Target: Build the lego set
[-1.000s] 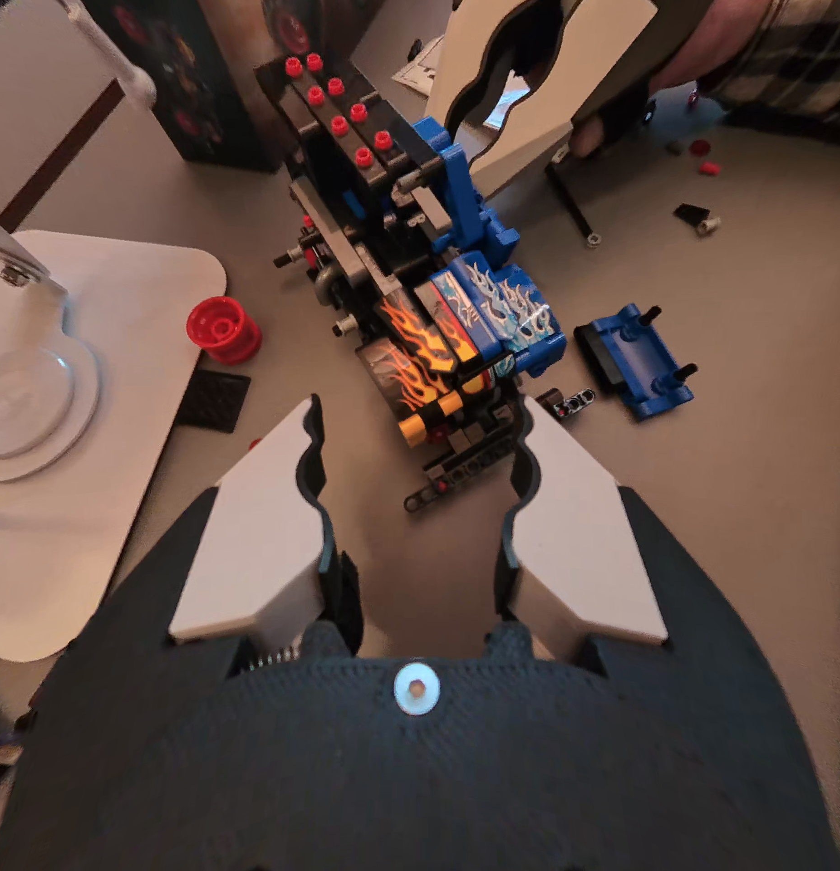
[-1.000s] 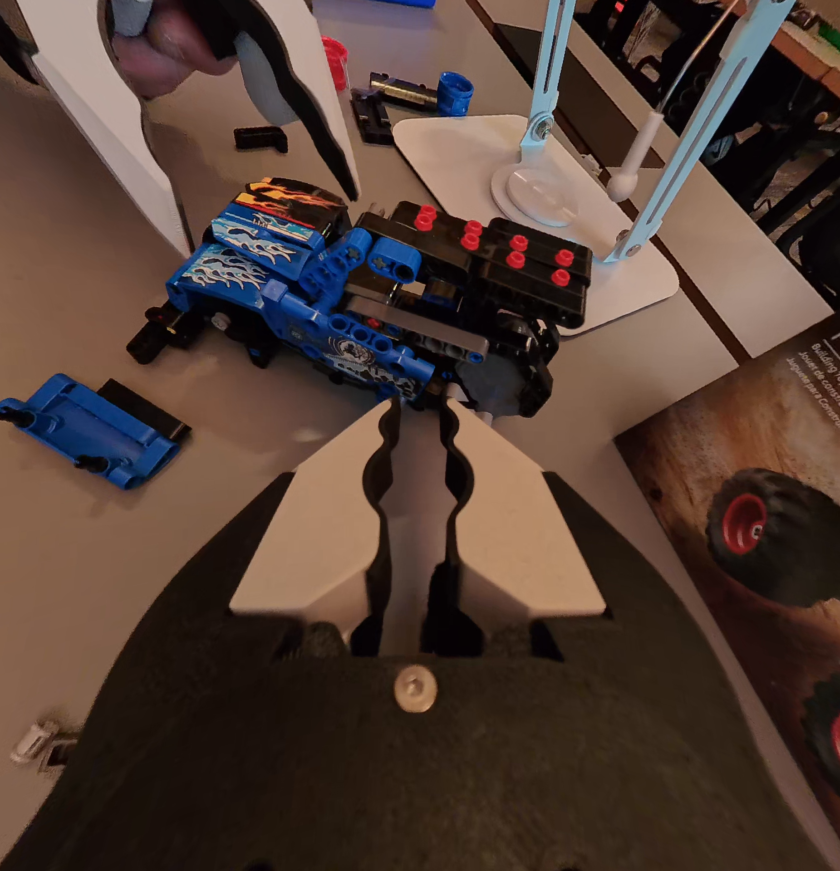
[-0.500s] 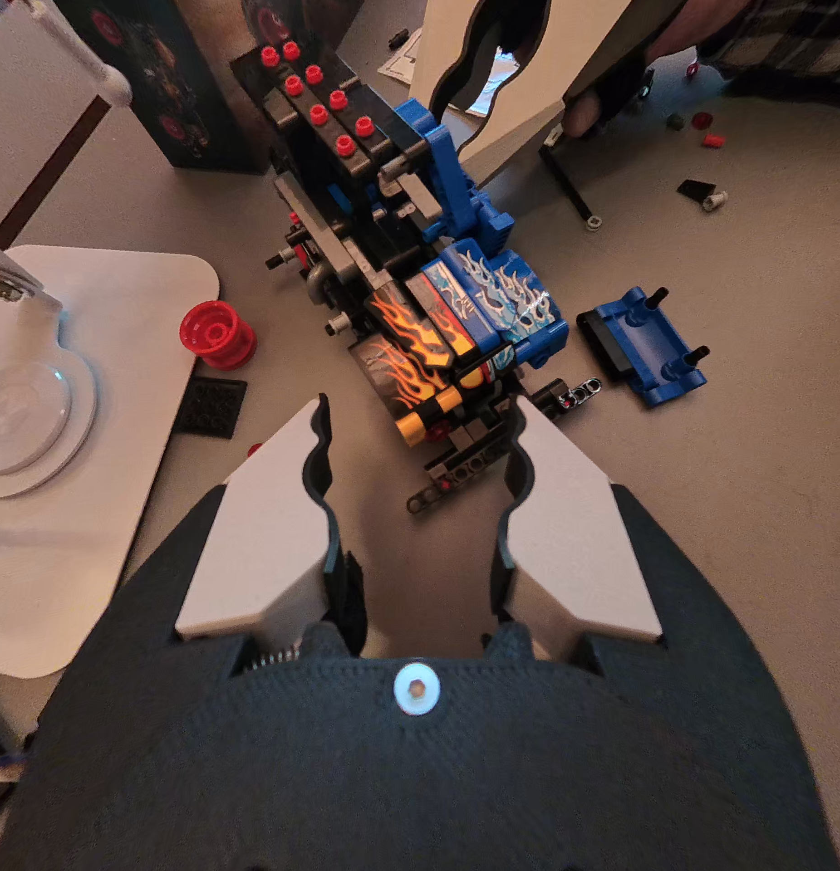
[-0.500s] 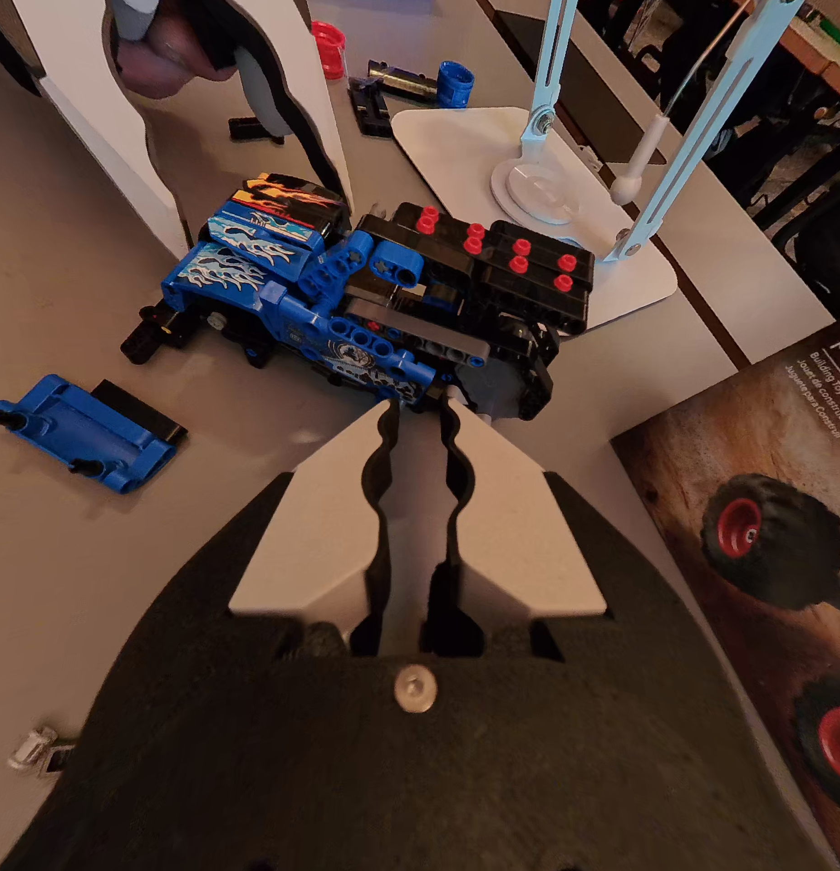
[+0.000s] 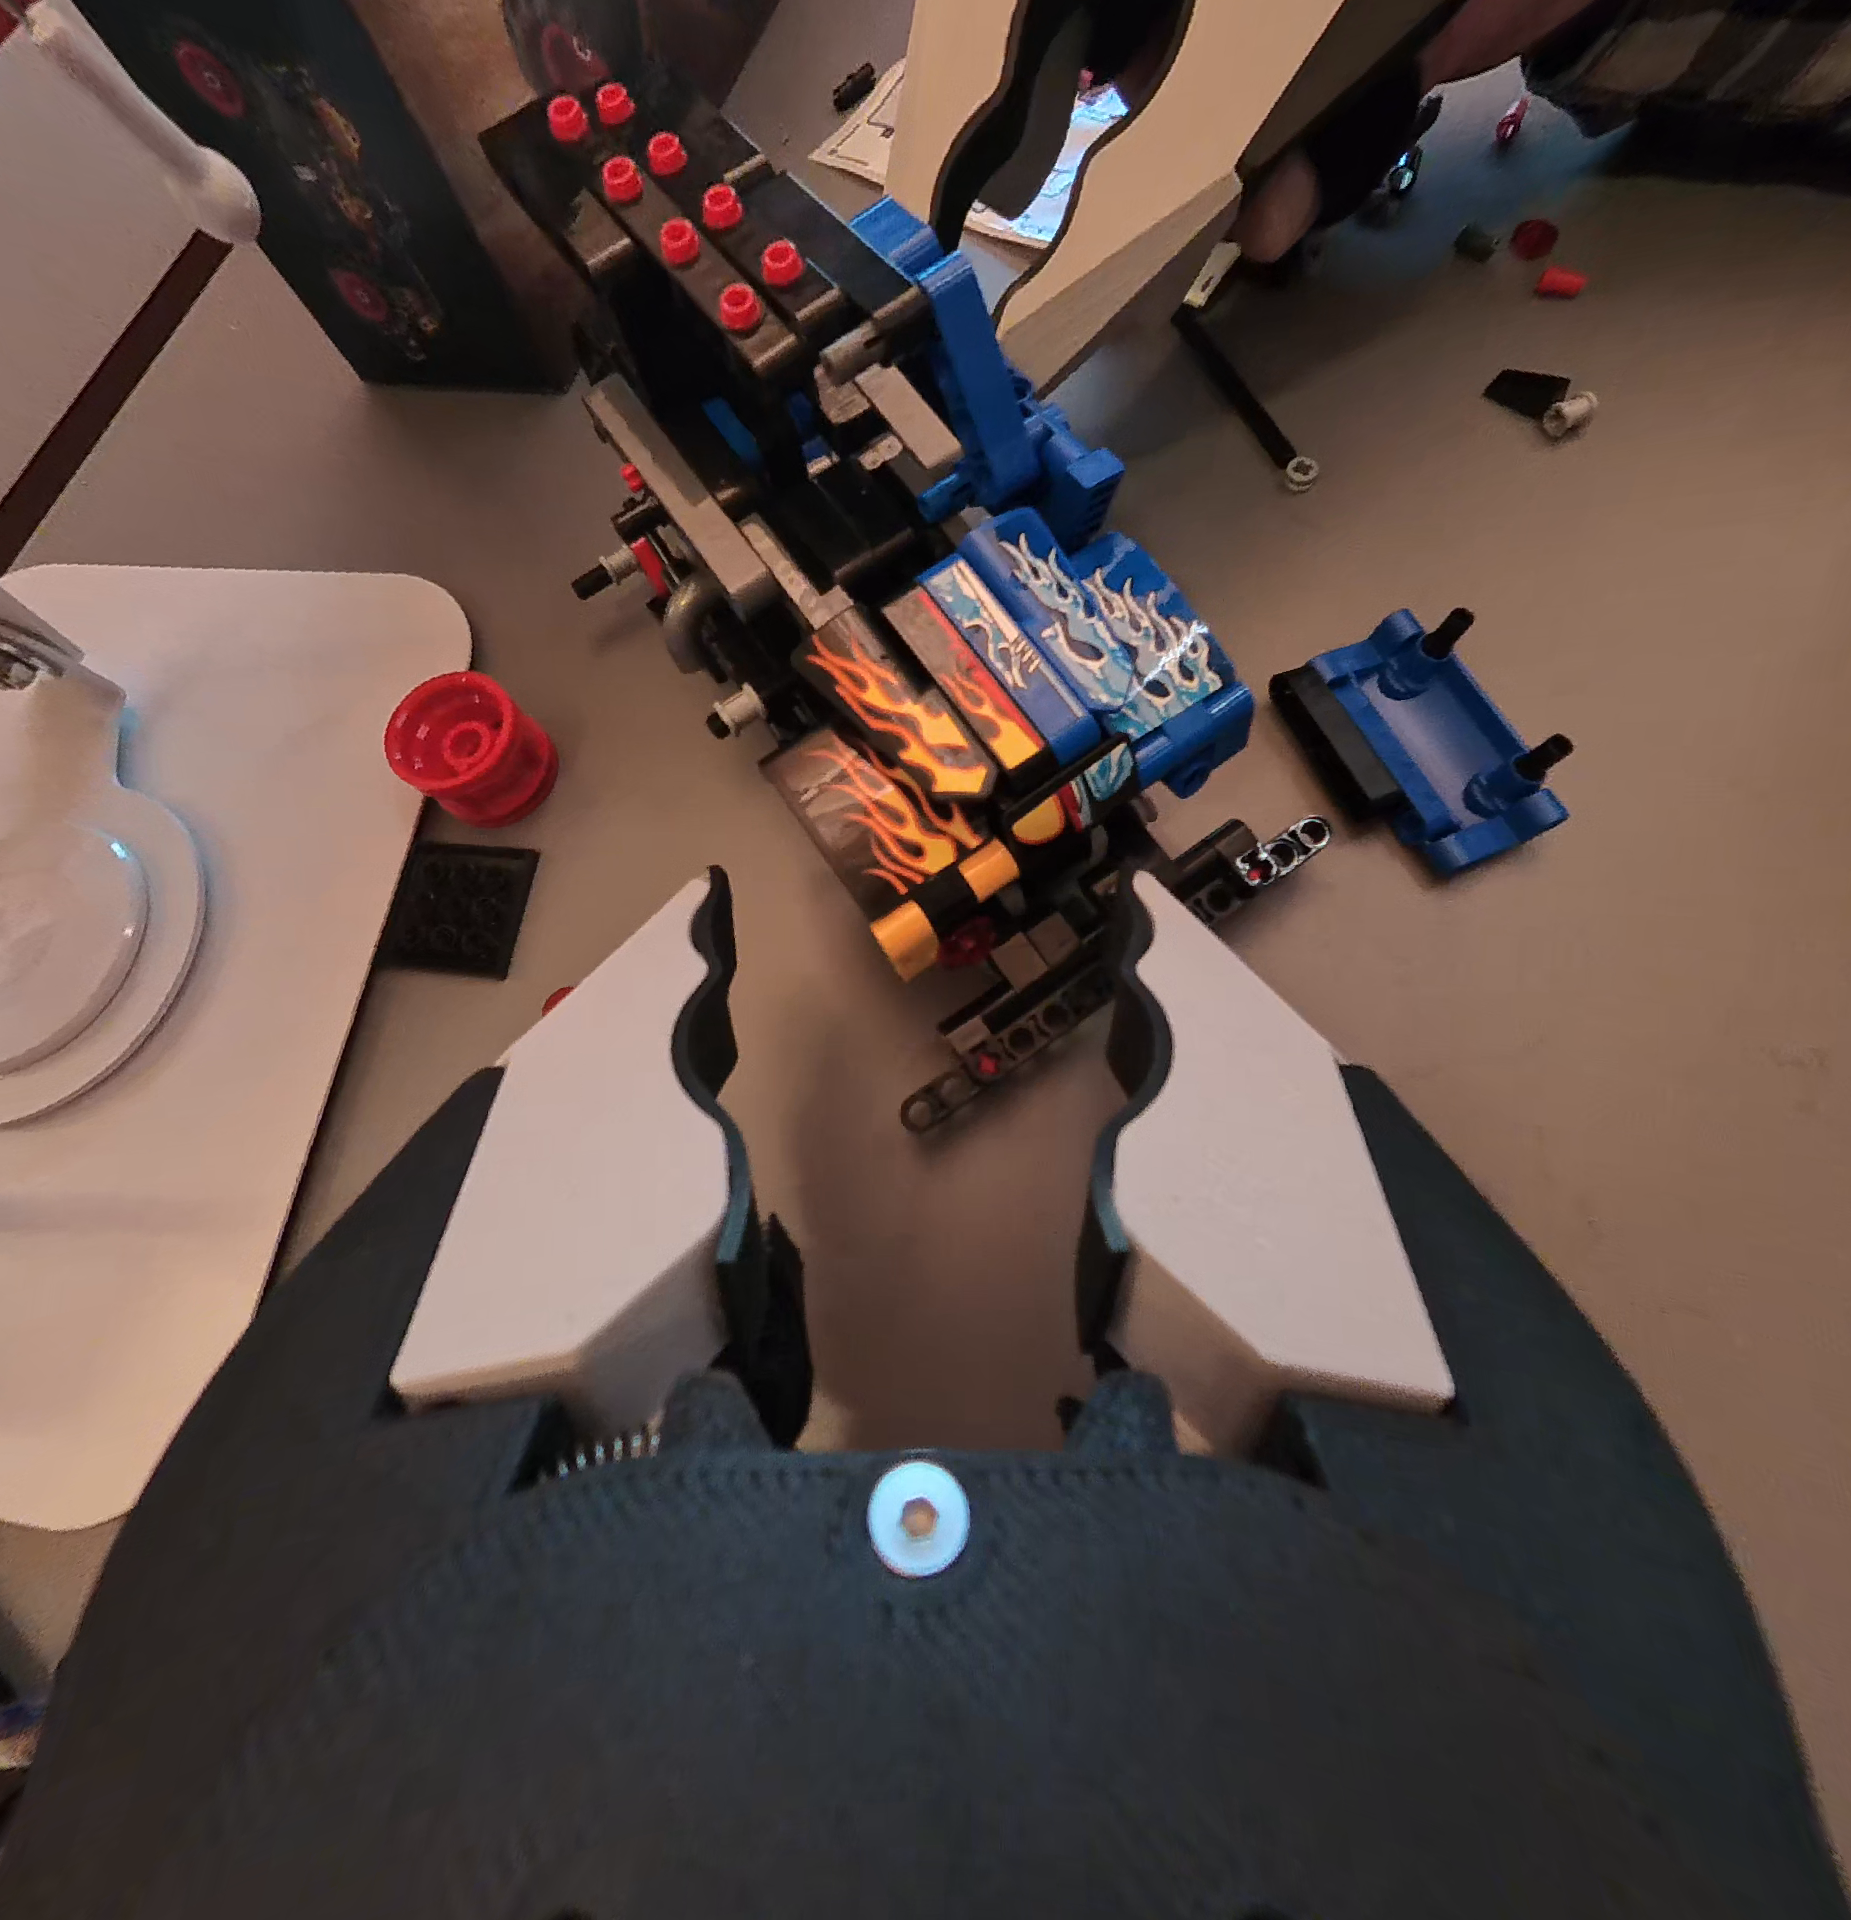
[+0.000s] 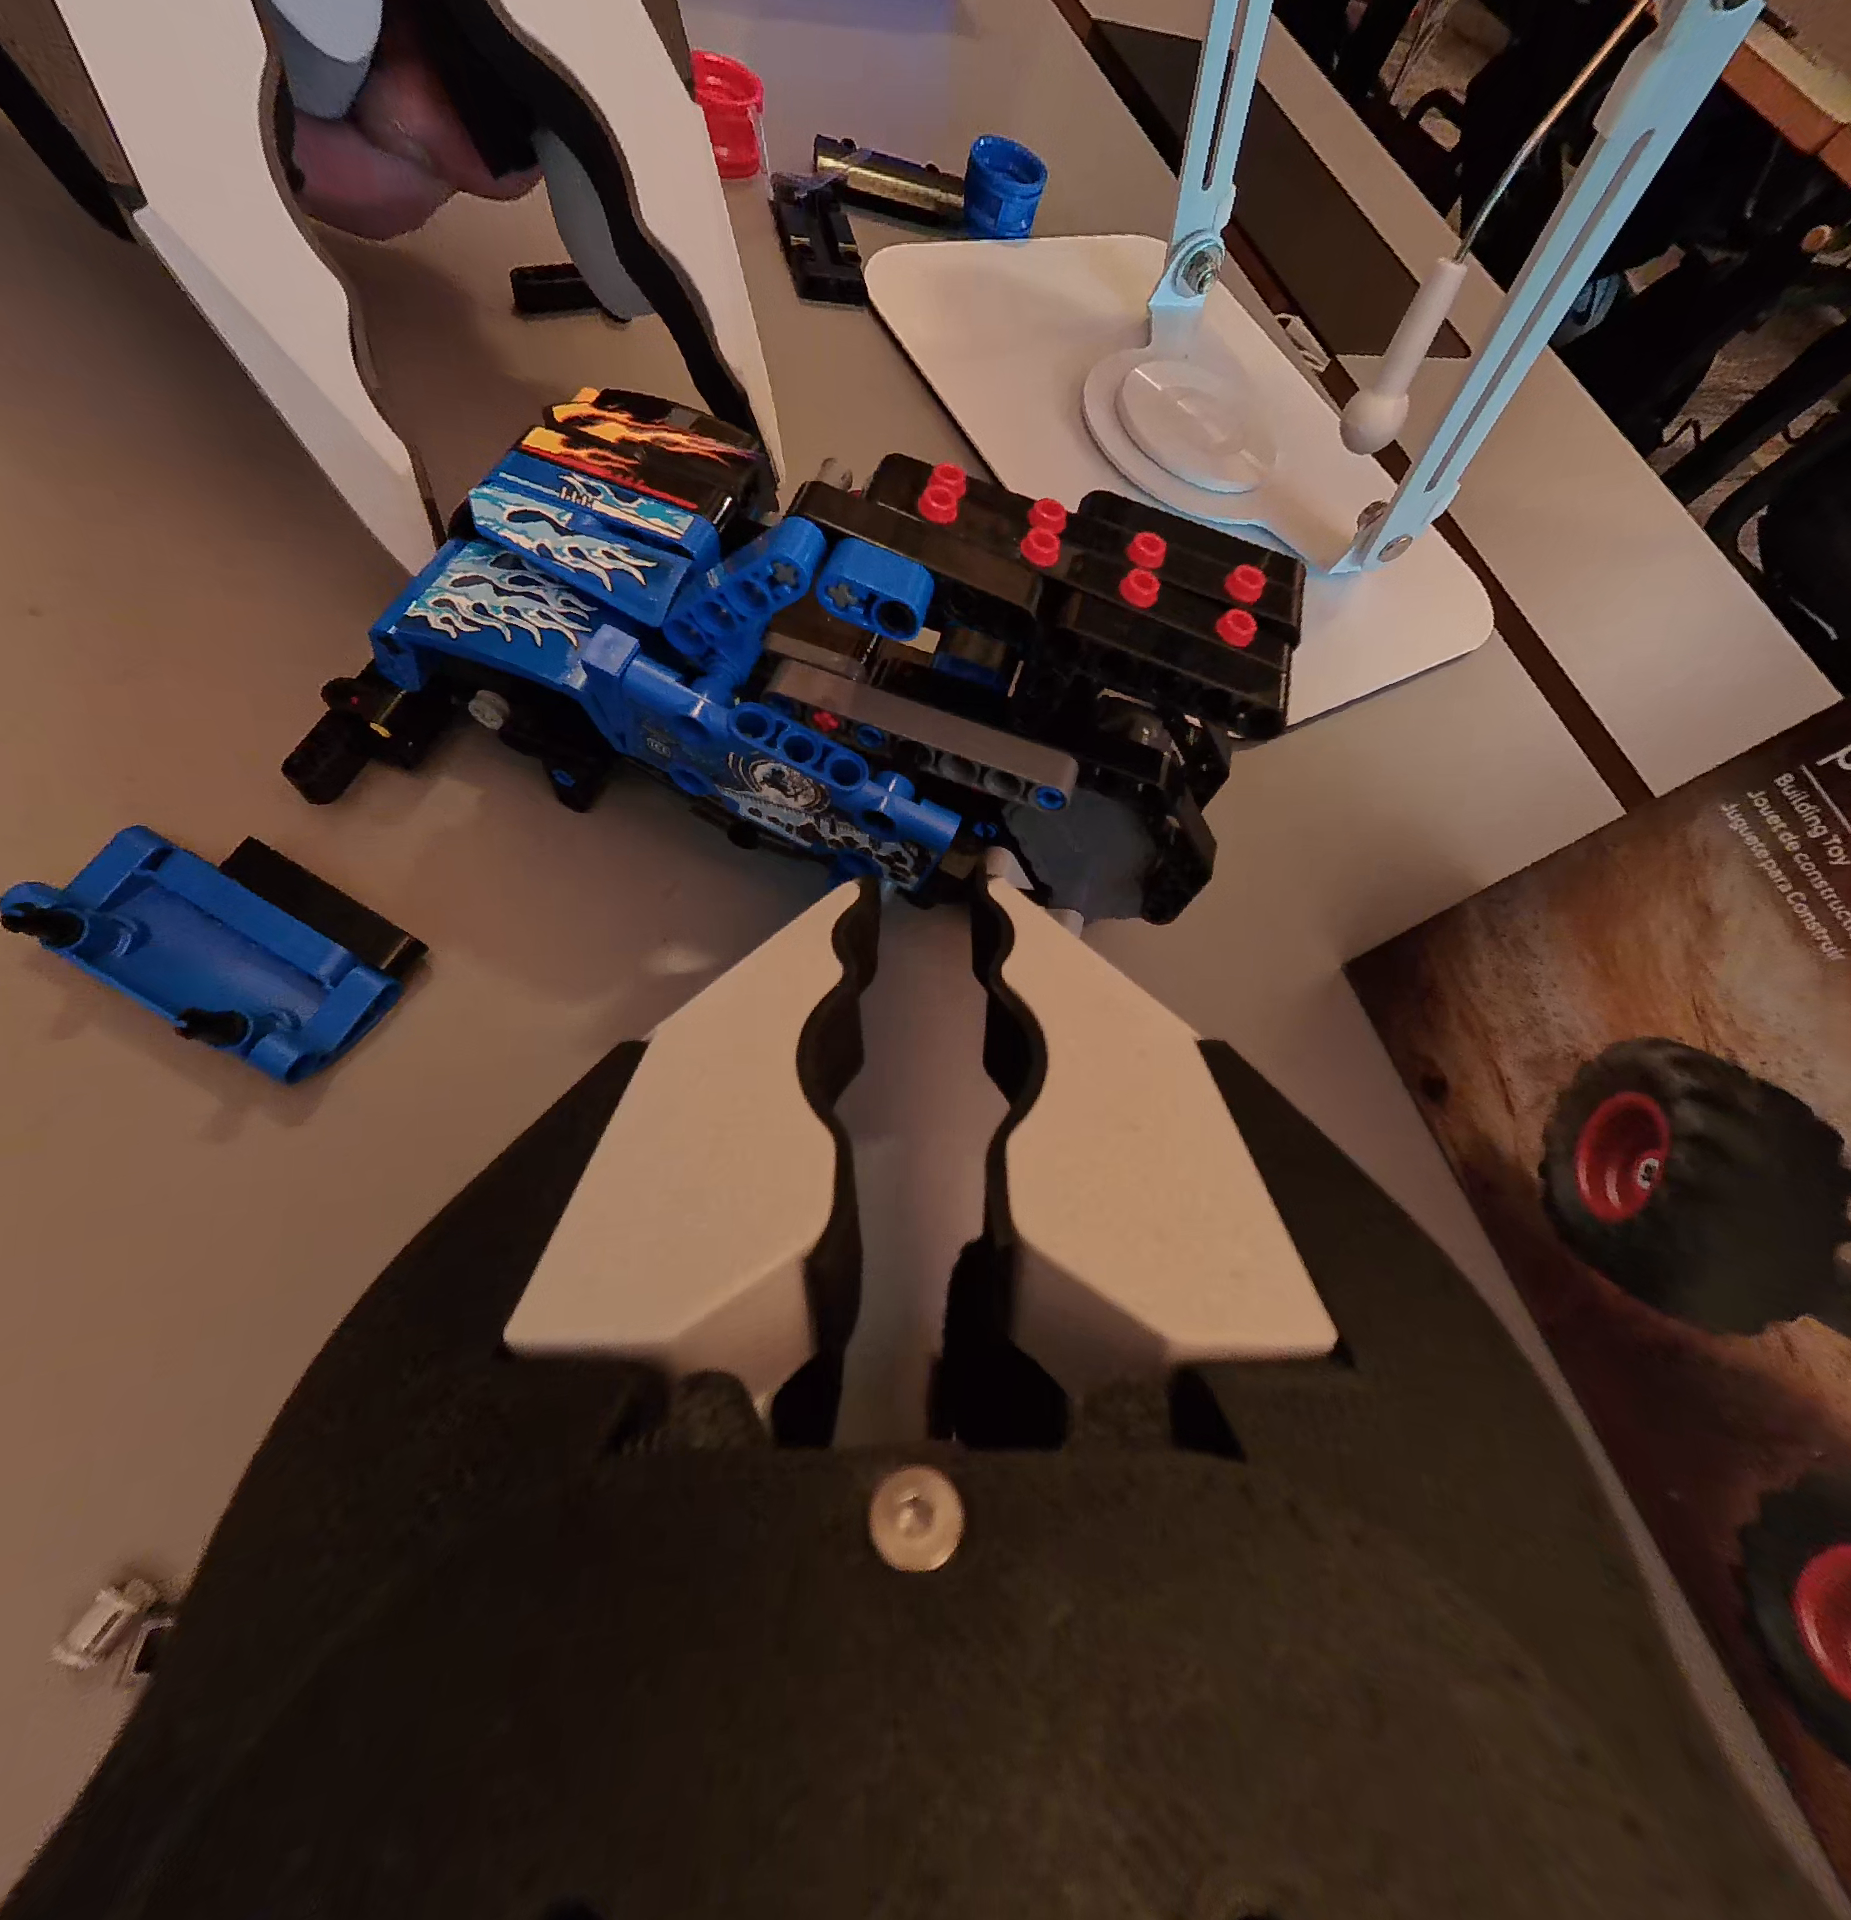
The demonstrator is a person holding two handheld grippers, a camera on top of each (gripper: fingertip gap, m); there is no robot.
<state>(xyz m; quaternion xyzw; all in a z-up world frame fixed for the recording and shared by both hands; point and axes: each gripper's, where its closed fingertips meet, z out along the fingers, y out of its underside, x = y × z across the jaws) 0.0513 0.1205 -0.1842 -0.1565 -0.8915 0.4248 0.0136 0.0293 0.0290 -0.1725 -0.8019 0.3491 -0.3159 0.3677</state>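
- Lego truck body (image 5: 879, 582) lies on the grey table (image 5: 1523, 1091); I use it as the landmark for every place below.
- My left claw (image 5: 926, 894) is spread wide and holds nothing. Its tips flank the truck's front end, where the flame-printed panels and a yellow cylinder sit. In the right wrist view the same claw (image 6: 578, 499) stands over the flame panels.
- My right claw (image 6: 921, 894) is nearly closed, a narrow gap left between the jaws. Its tips are at the truck's blue side, by the dark grey rear part. I cannot tell whether they grip anything there.
- Truck's rear deck is black with red studs.
- Blue panel piece (image 5: 1420, 738) with two black pins lies loose on the table, near the truck's front on its blue side, not touching it.
- Red wheel hub (image 5: 471, 748) lies on the table on the truck's other side, just beside the white lamp base (image 5: 225, 779).
- Black square plate (image 5: 464, 909) lies flat near the hub, on the side away from the truck's rear.
- Set box (image 6: 1669, 1143) lies beyond the truck's rear end.
- Small loose parts lie scattered well apart from the truck.
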